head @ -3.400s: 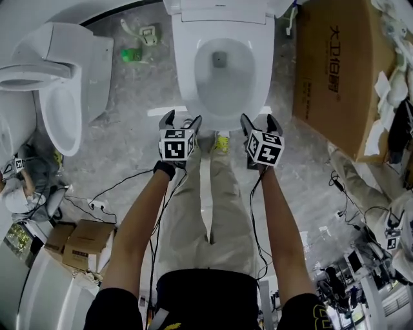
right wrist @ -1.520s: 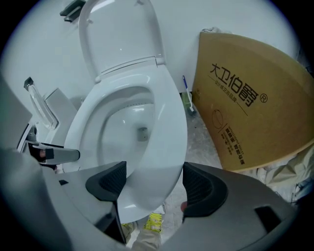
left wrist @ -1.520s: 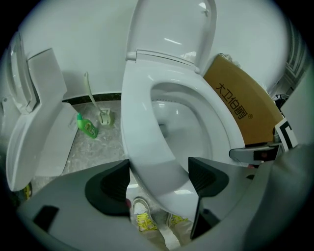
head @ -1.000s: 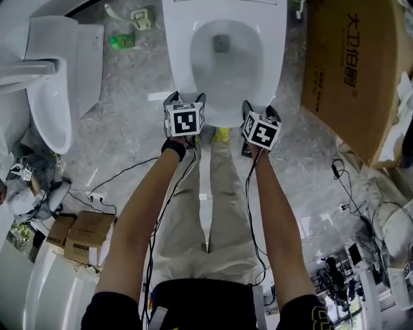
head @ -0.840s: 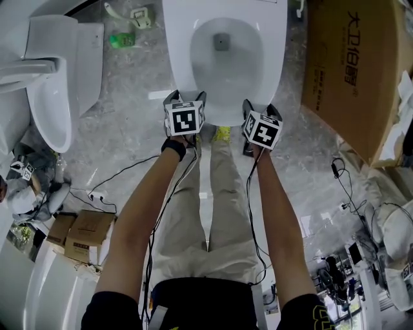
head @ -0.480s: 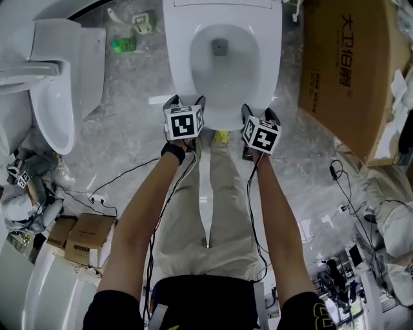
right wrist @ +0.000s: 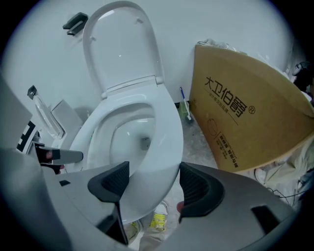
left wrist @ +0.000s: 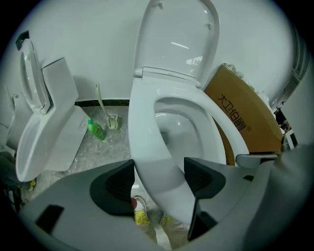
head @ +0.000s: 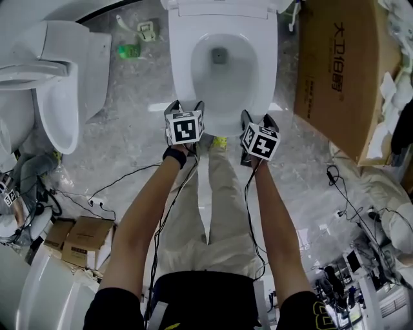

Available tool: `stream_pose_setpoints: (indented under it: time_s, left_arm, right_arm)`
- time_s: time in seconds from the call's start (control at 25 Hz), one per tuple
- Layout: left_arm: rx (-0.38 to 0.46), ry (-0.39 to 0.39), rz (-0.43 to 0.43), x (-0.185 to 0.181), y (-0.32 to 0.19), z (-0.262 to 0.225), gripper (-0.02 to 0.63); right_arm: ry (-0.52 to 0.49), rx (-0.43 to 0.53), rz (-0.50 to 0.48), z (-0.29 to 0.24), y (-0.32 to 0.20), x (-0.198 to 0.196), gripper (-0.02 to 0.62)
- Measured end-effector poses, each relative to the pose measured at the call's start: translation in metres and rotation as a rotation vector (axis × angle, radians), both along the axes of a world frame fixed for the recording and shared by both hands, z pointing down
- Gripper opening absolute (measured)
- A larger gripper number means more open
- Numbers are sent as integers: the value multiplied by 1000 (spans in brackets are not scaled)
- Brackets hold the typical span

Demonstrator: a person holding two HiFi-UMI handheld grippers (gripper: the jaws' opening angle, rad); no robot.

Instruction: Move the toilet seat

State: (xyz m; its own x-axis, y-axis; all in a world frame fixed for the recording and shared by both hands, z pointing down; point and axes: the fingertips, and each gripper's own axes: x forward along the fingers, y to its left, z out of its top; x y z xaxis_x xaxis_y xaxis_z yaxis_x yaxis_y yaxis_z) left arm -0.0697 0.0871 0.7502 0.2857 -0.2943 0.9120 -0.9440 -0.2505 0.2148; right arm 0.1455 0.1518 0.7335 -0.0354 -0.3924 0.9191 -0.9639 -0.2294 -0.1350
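Note:
A white toilet stands ahead with its lid [head: 219, 6] upright against the wall. The white seat ring [head: 184, 71] has its front edge lifted off the bowl. In the left gripper view the shoes and floor show under the seat ring [left wrist: 147, 132]. My left gripper [head: 182, 108] holds the front left of the ring, my right gripper [head: 258, 119] the front right. Both pairs of jaws have just been closing, with the ring between them. The left gripper [left wrist: 159, 176] presses its dark pads on the ring's sides. So does the right gripper [right wrist: 149, 184] on the ring [right wrist: 164, 132].
A second white toilet [head: 64, 84] stands at the left with its seat up. A big cardboard box [head: 335, 71] leans at the right. A green bottle [head: 132, 51] and a brush holder [head: 147, 29] sit by the wall. Cables [head: 97, 193] and small boxes [head: 77, 242] lie on the floor.
Both grippers have closed in from in front of the bowl onto the seat's front edge. Over the last second they rose together, and the front of the seat came up.

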Motion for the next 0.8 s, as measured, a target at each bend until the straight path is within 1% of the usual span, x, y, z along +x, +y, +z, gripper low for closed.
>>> stream_pose_setpoints:
  time_s: [0.4,0.6,0.68,0.8]
  left_arm:
    - [25,29,-47,-1,-7,-33,327]
    - [32,54,-70,-2,-10,-48,324]
    - [51,77,-92,-4,-12,-55,311]
    - [82,100,-110,-4,-13,-64,310]
  right_arm:
    - [-9,50,20,-37,-7,1,336]
    - [-23,70,57,-53,-10,2,323]
    - [-31,83,63,-60,-12,2,319]
    - [-35,98,71,-68,-14,3,316]
